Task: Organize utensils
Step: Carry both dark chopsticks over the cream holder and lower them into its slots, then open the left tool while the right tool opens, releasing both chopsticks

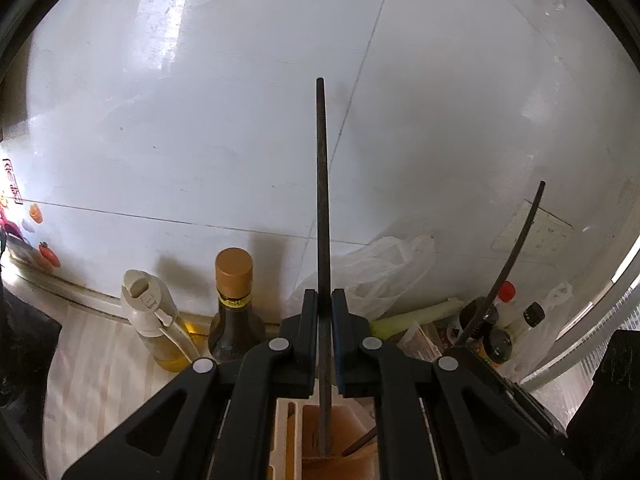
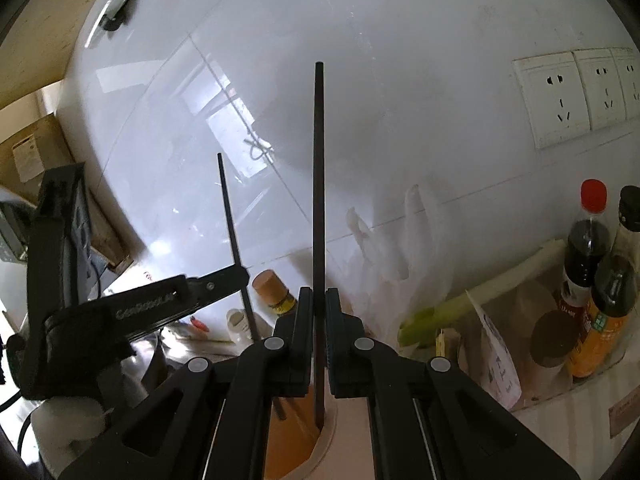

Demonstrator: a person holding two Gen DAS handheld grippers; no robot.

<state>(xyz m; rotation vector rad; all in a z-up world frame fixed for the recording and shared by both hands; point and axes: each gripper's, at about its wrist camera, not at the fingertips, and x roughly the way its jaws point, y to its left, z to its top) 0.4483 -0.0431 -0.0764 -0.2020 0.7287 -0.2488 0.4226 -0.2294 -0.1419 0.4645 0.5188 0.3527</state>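
My left gripper (image 1: 325, 312) is shut on a dark chopstick (image 1: 322, 200) that stands upright, its lower end inside the cream utensil holder (image 1: 285, 432) below the jaws. My right gripper (image 2: 319, 312) is shut on a second dark chopstick (image 2: 319, 184), also upright, its lower end in the same holder (image 2: 326, 436). The left gripper (image 2: 236, 272) shows at the left of the right wrist view, holding its chopstick (image 2: 230, 216). The right chopstick shows at the right of the left wrist view (image 1: 516, 248). Another stick (image 1: 360, 446) leans inside the holder.
White tiled wall behind. An oil dispenser (image 1: 150, 316) and a dark sauce bottle (image 1: 234, 304) stand left of the holder. A white plastic bag (image 2: 384, 248), a leek (image 2: 480, 296), several bottles (image 2: 588, 240) and wall sockets (image 2: 560, 96) are to the right.
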